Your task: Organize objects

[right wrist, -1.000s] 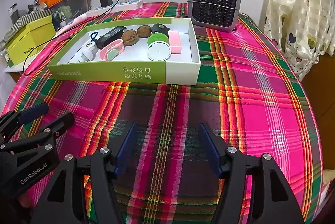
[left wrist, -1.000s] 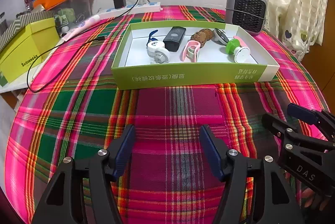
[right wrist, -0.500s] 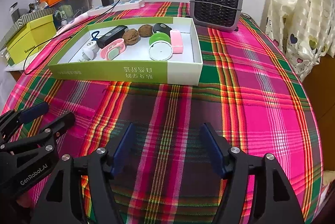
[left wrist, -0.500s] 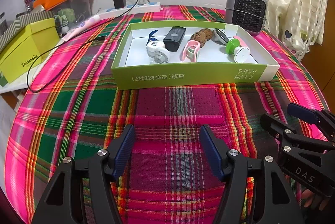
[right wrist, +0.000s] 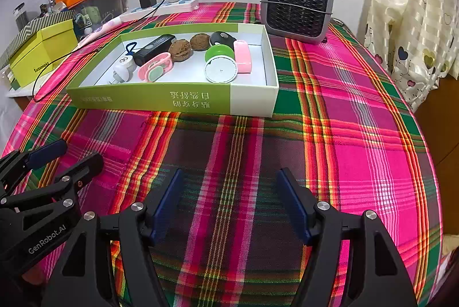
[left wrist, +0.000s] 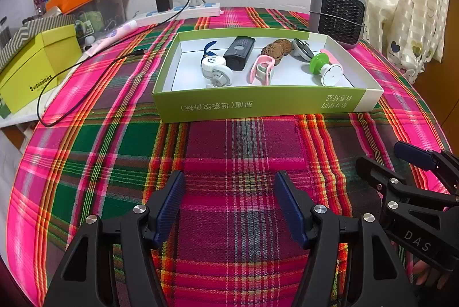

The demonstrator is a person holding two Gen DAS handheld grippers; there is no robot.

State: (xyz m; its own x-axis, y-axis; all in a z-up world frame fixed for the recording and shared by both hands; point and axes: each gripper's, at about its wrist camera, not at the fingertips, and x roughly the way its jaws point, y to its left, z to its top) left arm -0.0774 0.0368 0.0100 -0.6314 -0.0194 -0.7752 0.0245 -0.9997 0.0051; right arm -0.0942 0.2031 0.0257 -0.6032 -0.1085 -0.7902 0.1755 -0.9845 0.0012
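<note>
A shallow green and white box (left wrist: 266, 103) (right wrist: 178, 100) stands on the plaid tablecloth. In it lie a white plug (left wrist: 216, 71), a black device (left wrist: 239, 53) (right wrist: 153, 48), a pink clip (left wrist: 261, 71) (right wrist: 156, 70), two walnuts (left wrist: 275, 48) (right wrist: 180, 49), a green and white round piece (left wrist: 325, 69) (right wrist: 220, 64) and a pink bar (right wrist: 242, 56). My left gripper (left wrist: 229, 206) is open and empty, low over the cloth in front of the box. My right gripper (right wrist: 231, 203) is open and empty, beside it to the right (left wrist: 401, 163).
A grey fan heater (right wrist: 297, 3) (left wrist: 337, 13) stands behind the box at the right. A black cable (left wrist: 86, 63), a power strip (left wrist: 186, 10) and a yellow-green box (left wrist: 34, 63) lie at the left. A curtain (right wrist: 413, 20) hangs at the right edge.
The right wrist view has shifted slightly, so the box and heater sit a little lower and nearer. Both grippers stay open and nothing in the box has moved.
</note>
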